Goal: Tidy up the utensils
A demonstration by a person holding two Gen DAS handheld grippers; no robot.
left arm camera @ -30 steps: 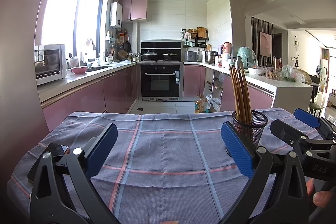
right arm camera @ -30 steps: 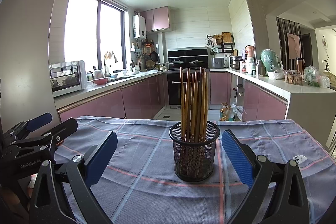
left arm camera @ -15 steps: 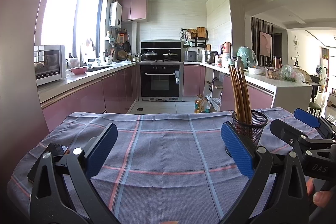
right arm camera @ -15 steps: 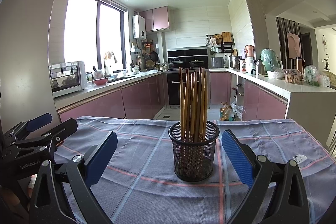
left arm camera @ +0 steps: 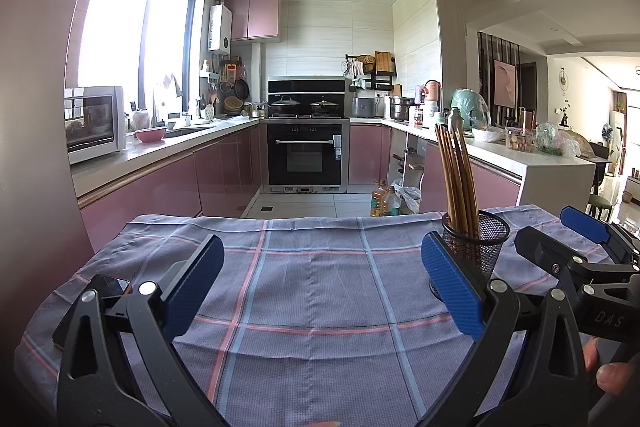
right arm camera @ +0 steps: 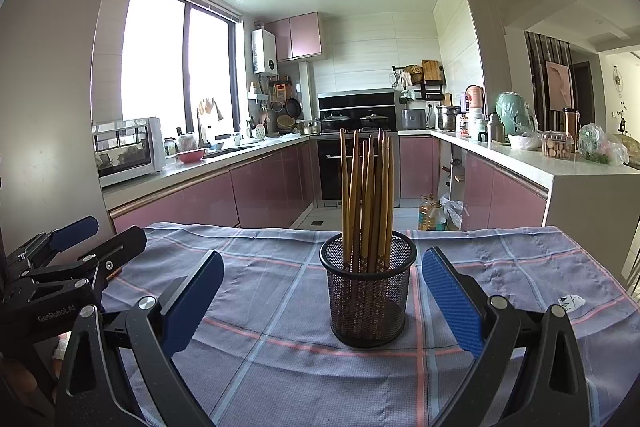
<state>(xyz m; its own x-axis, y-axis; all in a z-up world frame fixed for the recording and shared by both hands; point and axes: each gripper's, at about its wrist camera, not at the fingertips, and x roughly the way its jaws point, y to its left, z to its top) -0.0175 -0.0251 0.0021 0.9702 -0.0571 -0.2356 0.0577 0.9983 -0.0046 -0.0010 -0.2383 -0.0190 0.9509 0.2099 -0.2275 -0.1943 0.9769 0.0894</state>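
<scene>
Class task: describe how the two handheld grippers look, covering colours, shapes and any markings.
Both grippers are black, with triangular cut-out arms, silver pivot bolts and textured blue pads. The left gripper reads "GenRobot.AI" in white; the right gripper reads "DAS". No sleeves or cables show.

A grey-blue checked cloth (left arm camera: 320, 291) with pink and pale blue lines is spread over the table. What may be a dark phone (left arm camera: 108, 287) is seen at its left edge, partly hidden. Beyond, pink cabinets (right arm camera: 260, 191) are lined under a pale counter, where a white microwave (left arm camera: 94, 123) and a pink bowl (left arm camera: 150, 134) are set. A black oven (left arm camera: 306, 155) is built into the far wall, with two lidded pots (left arm camera: 306, 105) above it. Oil bottles (right arm camera: 430, 213) are stood on the floor.
</scene>
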